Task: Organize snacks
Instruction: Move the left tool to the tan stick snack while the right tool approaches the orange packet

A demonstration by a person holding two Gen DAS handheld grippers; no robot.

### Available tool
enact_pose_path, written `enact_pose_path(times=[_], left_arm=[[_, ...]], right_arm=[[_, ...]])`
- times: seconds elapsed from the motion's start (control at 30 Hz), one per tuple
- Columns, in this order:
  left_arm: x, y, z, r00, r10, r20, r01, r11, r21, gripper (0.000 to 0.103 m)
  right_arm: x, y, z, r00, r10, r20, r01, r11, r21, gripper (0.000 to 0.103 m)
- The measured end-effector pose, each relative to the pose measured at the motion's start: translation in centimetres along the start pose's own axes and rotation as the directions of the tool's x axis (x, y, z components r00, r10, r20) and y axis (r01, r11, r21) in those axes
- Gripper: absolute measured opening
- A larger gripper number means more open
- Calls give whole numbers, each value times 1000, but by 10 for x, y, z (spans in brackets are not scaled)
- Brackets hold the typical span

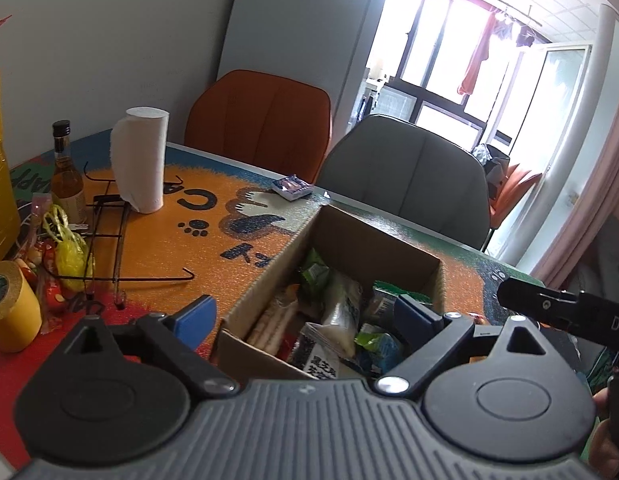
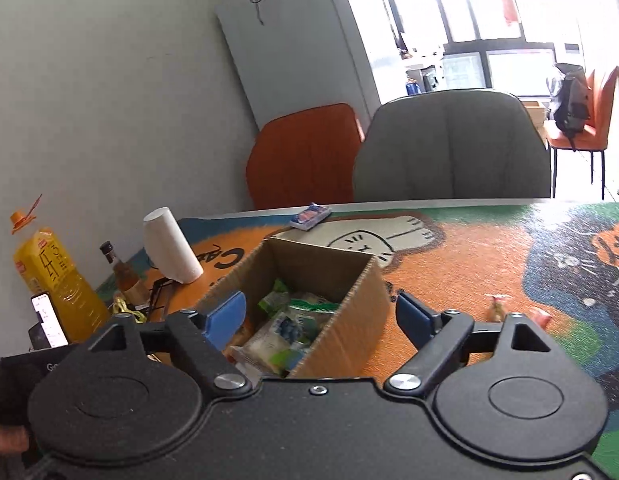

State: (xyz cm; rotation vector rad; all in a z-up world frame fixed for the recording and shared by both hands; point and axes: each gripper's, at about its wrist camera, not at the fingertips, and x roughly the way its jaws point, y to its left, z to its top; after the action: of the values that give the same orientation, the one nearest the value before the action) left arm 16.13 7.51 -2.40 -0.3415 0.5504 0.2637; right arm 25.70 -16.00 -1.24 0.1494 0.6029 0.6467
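Note:
An open cardboard box (image 1: 269,276) (image 2: 341,320) stands on the table and holds several snack packets (image 1: 341,312) (image 2: 285,328). My left gripper (image 1: 305,312) is open and empty, hovering above the box's near end. My right gripper (image 2: 321,312) is open and empty, also above the box. A blue snack packet (image 1: 292,187) (image 2: 310,216) lies near the table's far edge. Two small wrapped sweets (image 2: 497,308) lie on the mat right of the box. The other gripper's black body (image 1: 549,304) shows at the right of the left wrist view.
A paper towel roll (image 1: 139,160) (image 2: 171,250), a brown bottle (image 1: 67,172), a yellow oil jug (image 2: 57,284), a wire rack (image 1: 109,240), a tape roll (image 1: 9,304) and bagged items (image 1: 65,248) crowd the left. An orange chair (image 1: 261,120) and a grey chair (image 1: 405,176) stand behind the table.

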Motion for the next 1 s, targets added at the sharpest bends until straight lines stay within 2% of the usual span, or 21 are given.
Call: enact_pose_path(times=[0.27,0.57,1.0], left_arm=[[1,-31,-7,999,-43,1,43,998,45,97],[1,-72,-18,994,-107,0,106,989,104,102],[15,-120,-32,982,-183,-36,187,967,176,102]], right_arm=[[-18,-34,-6,999,-50,-5,51,998,45,103],[-36,-75,-16,994,-108,-12,108,986,126,103],[-49,-128,-38,983,-181,-30,183,954,235,103]])
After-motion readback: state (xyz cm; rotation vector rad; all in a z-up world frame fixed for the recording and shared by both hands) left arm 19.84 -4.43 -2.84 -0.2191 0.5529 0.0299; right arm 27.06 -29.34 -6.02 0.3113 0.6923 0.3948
